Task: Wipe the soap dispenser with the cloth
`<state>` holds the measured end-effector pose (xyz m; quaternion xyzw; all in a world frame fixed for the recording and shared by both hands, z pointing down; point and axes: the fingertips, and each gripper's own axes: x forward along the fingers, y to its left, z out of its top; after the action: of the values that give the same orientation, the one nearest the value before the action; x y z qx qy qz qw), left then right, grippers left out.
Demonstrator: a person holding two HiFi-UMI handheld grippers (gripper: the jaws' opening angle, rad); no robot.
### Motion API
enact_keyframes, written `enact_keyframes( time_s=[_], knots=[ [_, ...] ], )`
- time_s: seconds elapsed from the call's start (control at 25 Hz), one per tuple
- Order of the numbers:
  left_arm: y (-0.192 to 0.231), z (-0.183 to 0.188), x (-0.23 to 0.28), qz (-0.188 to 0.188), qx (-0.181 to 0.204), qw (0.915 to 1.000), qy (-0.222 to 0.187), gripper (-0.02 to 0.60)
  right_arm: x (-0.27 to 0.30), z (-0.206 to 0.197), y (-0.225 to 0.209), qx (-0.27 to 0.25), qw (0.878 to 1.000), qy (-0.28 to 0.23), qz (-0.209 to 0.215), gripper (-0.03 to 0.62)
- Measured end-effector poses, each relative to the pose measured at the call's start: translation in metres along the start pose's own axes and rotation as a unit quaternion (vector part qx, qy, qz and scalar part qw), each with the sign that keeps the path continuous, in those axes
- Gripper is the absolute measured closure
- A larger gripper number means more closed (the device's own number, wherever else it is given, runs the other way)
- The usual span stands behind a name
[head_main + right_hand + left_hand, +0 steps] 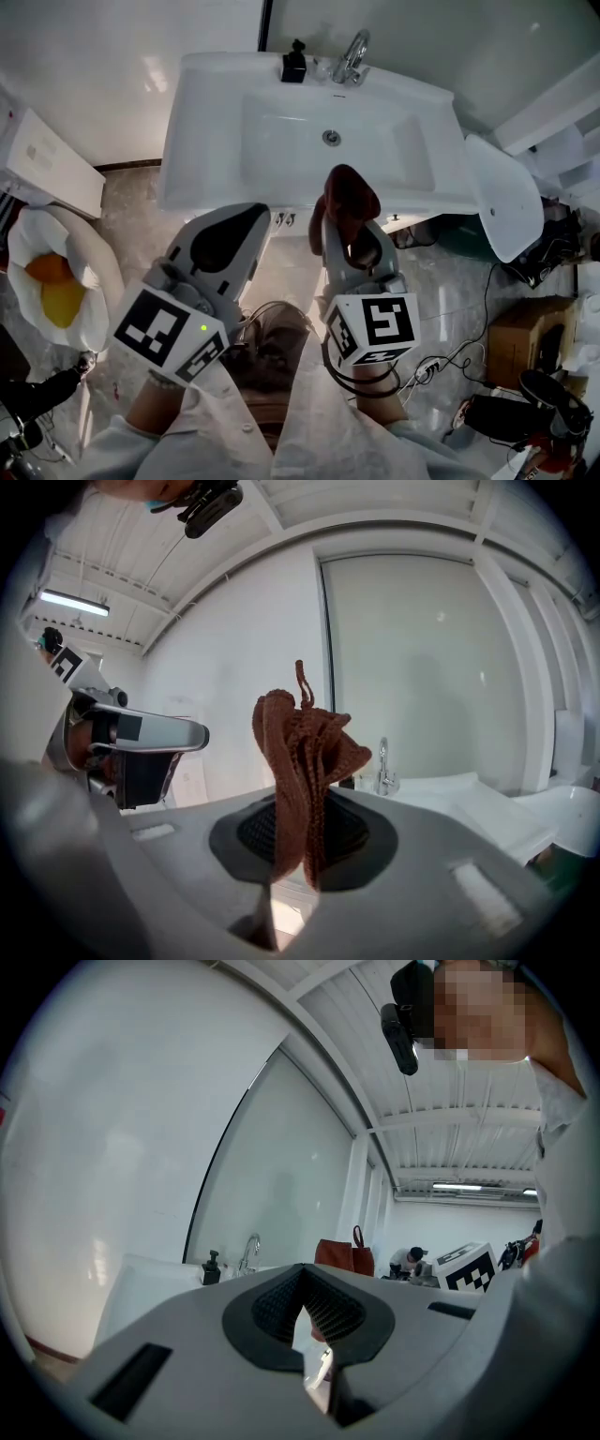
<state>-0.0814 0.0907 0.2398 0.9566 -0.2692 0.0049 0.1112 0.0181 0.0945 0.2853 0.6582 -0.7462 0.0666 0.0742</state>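
The black pump-top soap dispenser [293, 64] stands on the back rim of the white ceramic sink [211, 122], just beside the chrome faucet [352, 54]. Both grippers are held side by side before the sink's front edge and point toward it, well apart from the dispenser. The right gripper [351, 231] has its jaws closed on the brown knitted cloth [349, 195], which stands up in a bunch above them. The left gripper [246, 221] has its jaws together, with nothing between them.
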Motion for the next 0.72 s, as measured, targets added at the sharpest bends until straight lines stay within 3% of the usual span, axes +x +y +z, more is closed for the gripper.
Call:
enact_keyframes(
  time_s=[0.28, 0.72],
  knots=[
    [-0.005, 0.008, 0.017, 0.018, -0.015, 0.9997, -0.009, 0.577, -0.003, 0.012, -0.014, -0.019, 1.000, 0.002, 0.025, 0.539],
    [-0.028, 0.010, 0.046, 0.028, -0.016, 0.9994, -0.010, 0.577, -0.010, 0.017, -0.034, 0.000, 0.998, -0.003, 0.067, 0.539]
  ],
)
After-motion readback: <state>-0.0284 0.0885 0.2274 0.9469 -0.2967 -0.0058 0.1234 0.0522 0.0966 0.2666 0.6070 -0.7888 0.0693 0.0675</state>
